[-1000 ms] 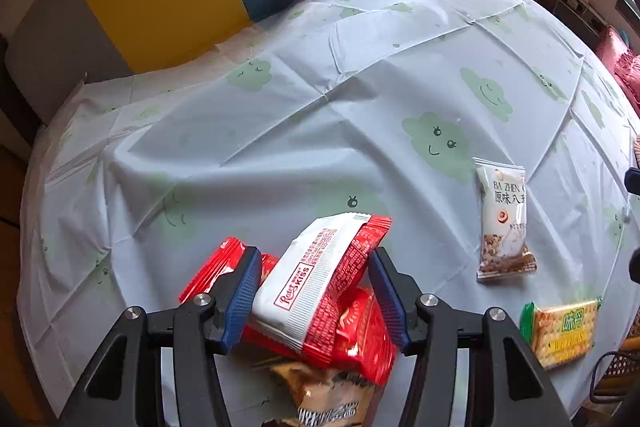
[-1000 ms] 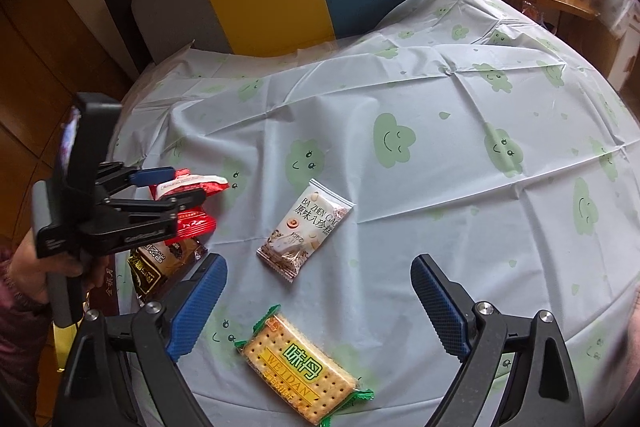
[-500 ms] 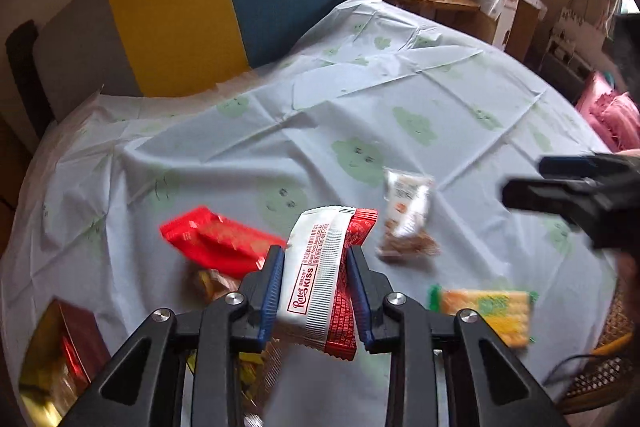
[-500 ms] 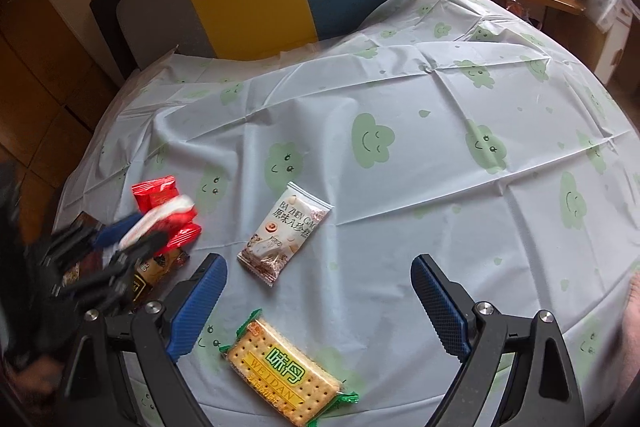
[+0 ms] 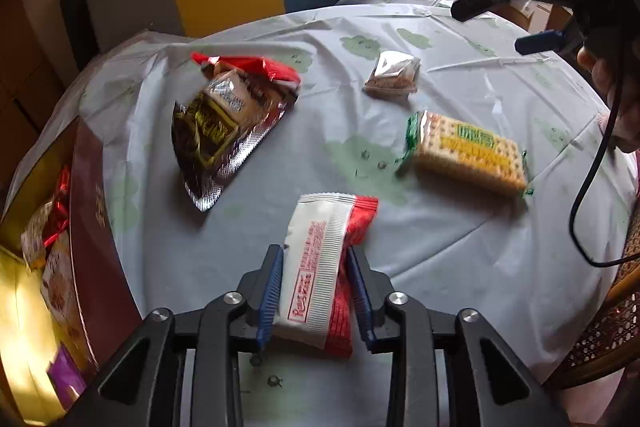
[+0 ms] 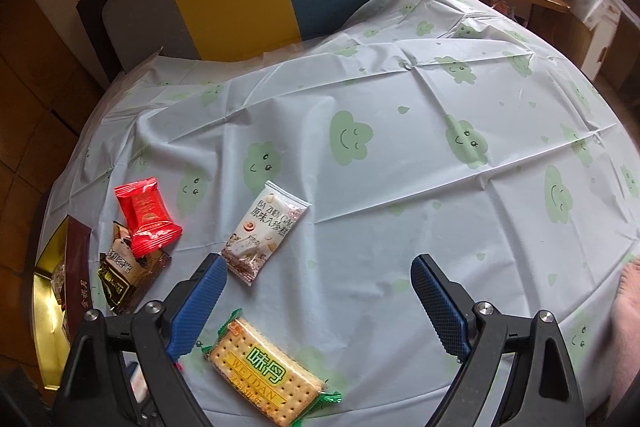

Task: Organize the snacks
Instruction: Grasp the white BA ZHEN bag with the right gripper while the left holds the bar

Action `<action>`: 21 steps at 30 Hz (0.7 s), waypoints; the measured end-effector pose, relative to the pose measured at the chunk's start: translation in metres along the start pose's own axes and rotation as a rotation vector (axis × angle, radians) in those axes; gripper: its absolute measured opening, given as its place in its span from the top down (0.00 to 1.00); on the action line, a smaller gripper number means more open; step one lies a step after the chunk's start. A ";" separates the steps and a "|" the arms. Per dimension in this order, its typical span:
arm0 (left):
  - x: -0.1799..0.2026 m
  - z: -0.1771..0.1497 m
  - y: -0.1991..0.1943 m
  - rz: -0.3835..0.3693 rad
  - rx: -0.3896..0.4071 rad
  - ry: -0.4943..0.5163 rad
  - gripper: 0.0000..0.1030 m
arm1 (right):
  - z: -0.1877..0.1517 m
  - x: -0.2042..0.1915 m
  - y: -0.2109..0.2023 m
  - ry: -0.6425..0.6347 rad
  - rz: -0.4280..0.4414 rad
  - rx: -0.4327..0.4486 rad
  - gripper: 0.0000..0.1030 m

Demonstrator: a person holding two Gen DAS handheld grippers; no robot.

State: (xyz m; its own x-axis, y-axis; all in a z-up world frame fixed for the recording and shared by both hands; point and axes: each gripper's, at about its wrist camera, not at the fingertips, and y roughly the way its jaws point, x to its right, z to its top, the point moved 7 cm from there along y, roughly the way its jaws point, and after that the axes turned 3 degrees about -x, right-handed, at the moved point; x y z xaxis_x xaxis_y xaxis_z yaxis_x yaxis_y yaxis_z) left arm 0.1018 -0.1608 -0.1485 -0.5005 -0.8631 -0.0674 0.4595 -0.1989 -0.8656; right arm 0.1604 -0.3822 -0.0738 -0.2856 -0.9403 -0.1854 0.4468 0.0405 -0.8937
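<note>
— Left gripper [image 5: 314,291]: what is clamped between its ribbed blue pads?

— A white and red crinkle-edged foil snack packet [image 5: 320,267] is pinched there, its printed white face up and its sealed red end pointing away over the table [image 5: 460,267]. The jaws have just eased a little wider, yet the pads are seen pressed on both long sides of the packet.

— And the right gripper [image 6: 316,311]?

— It is spread wide, with nothing held between its textured blue pads. A flat rectangular cracker pack in clear wrap with green ends [image 6: 268,375] lies on the table below it, nearer the left-hand pad.

— How are the other snacks laid out?

— A glossy red square sachet [image 6: 146,217] is overlapped onto a dark brown and gold crinkled foil bag [image 6: 124,275]. A pale oblong pouch with a clear grainy bottom [image 6: 264,231] lies apart from them on the creased white plastic tablecloth printed with green smiling clouds [image 6: 400,187].

— Is a container visible?

— A maroon-sided box with a shiny gold lining [image 5: 86,227] is seen at the table's left edge, with wrapped items lying inside.
</note>
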 end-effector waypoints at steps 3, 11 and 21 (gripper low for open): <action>0.002 -0.005 -0.001 0.016 0.032 0.019 0.65 | -0.003 -0.004 0.005 -0.004 0.016 -0.024 0.09; -0.008 -0.008 -0.001 -0.093 0.076 -0.056 0.63 | -0.008 0.005 0.015 0.049 0.023 -0.068 0.09; -0.006 -0.013 -0.004 -0.079 0.142 -0.047 0.63 | -0.017 -0.013 0.034 0.086 0.100 -0.129 0.36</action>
State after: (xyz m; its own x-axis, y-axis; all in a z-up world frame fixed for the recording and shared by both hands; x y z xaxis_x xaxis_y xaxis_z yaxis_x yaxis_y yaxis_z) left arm 0.0939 -0.1490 -0.1512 -0.5054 -0.8625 0.0241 0.5211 -0.3274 -0.7882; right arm 0.1651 -0.3627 -0.1085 -0.3189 -0.8974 -0.3050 0.3659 0.1802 -0.9130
